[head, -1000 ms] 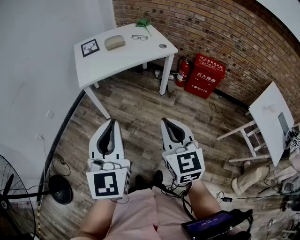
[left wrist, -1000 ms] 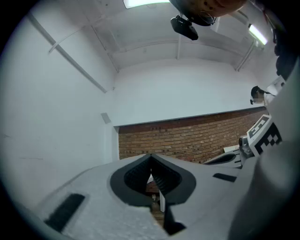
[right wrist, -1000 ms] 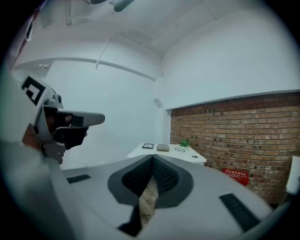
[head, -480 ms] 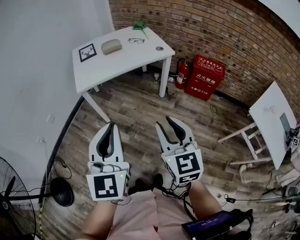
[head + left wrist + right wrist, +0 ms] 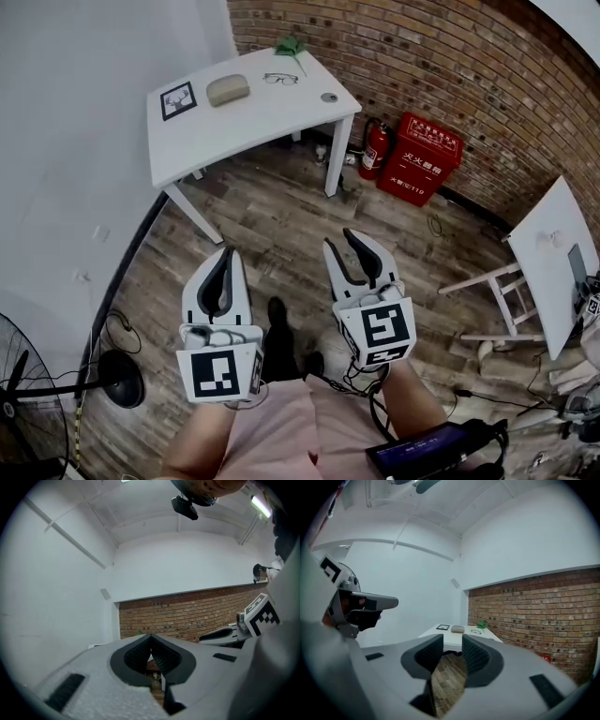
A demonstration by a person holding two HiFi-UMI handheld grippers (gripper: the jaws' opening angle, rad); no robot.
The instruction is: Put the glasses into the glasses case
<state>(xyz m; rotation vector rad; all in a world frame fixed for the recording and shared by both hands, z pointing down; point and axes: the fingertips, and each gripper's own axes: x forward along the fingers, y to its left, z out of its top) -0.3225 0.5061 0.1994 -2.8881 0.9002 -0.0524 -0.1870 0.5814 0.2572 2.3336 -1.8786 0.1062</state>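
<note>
The glasses point(image 5: 279, 79) lie on the far side of a white table point(image 5: 253, 122), with the beige glasses case point(image 5: 228, 90) closed to their left. Both grippers are held level over the wooden floor, well short of the table. My left gripper point(image 5: 226, 255) has its tips together and holds nothing. My right gripper point(image 5: 341, 242) has a clear gap between its jaws, which are closing slightly with nothing between them. Over the parted pads of my right gripper point(image 5: 452, 641) in the right gripper view I see the table point(image 5: 440, 641), case point(image 5: 457, 629) and glasses point(image 5: 476, 631) far ahead.
On the table also sit a framed picture point(image 5: 178, 99), a green item point(image 5: 289, 45) and a small round object point(image 5: 328, 97). A fire extinguisher point(image 5: 376, 150) and red box point(image 5: 420, 157) stand by the brick wall. A fan point(image 5: 19, 375) is at left and another white table point(image 5: 548, 244) at right.
The right gripper's jaws, together a second ago, now stand apart. Both grippers have shifted a little over the floor, and a dark shoe has come into view between them.
</note>
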